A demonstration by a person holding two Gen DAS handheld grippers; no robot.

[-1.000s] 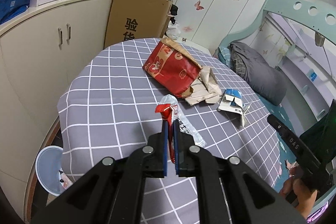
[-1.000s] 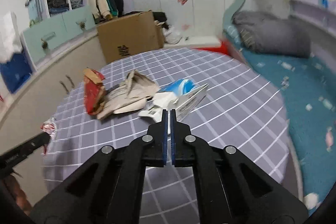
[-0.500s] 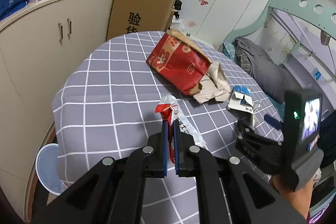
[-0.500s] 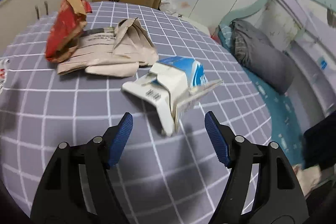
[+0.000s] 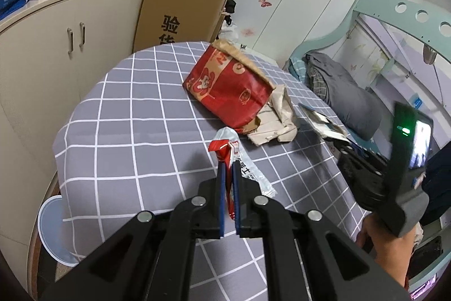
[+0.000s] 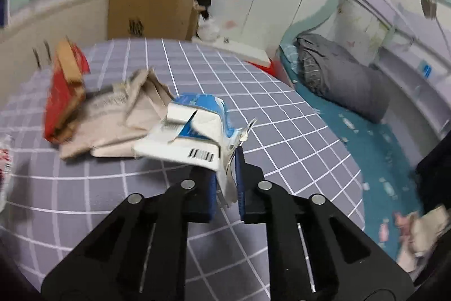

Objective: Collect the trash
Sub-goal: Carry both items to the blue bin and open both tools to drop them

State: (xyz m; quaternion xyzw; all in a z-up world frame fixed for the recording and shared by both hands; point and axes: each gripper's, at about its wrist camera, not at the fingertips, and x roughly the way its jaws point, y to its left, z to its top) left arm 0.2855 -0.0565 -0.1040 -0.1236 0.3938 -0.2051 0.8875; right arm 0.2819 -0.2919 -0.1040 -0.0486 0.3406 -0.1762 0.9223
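Left gripper [image 5: 229, 174]: we clamp one wrapper [image 5: 229, 157], long axis pointing away, above the table [image 5: 118, 114].
Right gripper [image 6: 227, 168]: we've just closed on one carton [image 6: 194, 137], long axis leftward.
Table trash: one red bag [image 5: 228, 89], one paper bag [image 5: 276, 120].

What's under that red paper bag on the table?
The red paper bag lies partly on crumpled beige paper, which sticks out from beneath its near end. The rest rests on the checked tablecloth; anything else beneath is covered.
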